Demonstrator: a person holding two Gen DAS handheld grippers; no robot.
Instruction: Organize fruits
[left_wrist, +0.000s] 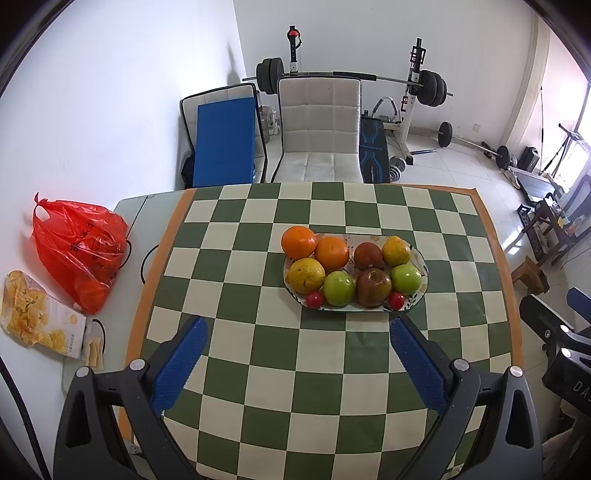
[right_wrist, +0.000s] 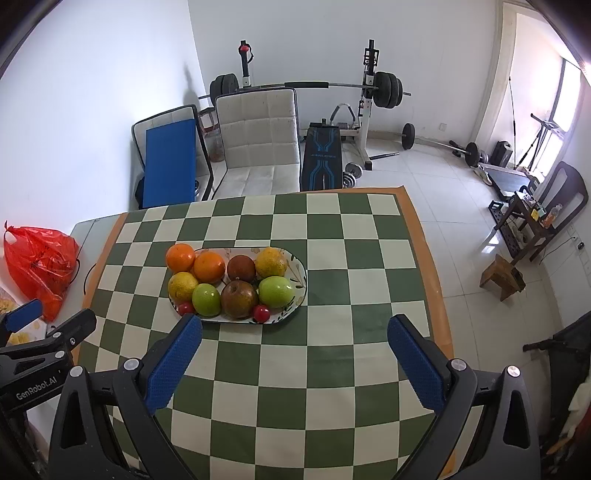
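Checkered cloth (left_wrist: 325, 369) covering surface — fruit plate (left_wrist: 421, 258) sitting mid-cloth; red bag (left_wrist: 74, 240) lying beside; barbell rack (left_wrist: 413, 81) standing behind. Both grippers' fingers (left_wrist: 177, 365) (right_wrist: 173, 362) hovering apart, gripping nothing.

Your plate (left_wrist: 422, 266) sits on the mat (left_wrist: 236, 332), which lies on the desk (left_wrist: 127, 210). The fruits (left_wrist: 373, 287) lie in the plate in two rows, one behind the other. Off the mat, to your left, a bag (left_wrist: 79, 251) rests on the desk, with a snack packet (left_wrist: 33, 314) in front of it. Behind the desk stands a chair (left_wrist: 319, 122), and behind that, a weight rack (left_wrist: 415, 74).
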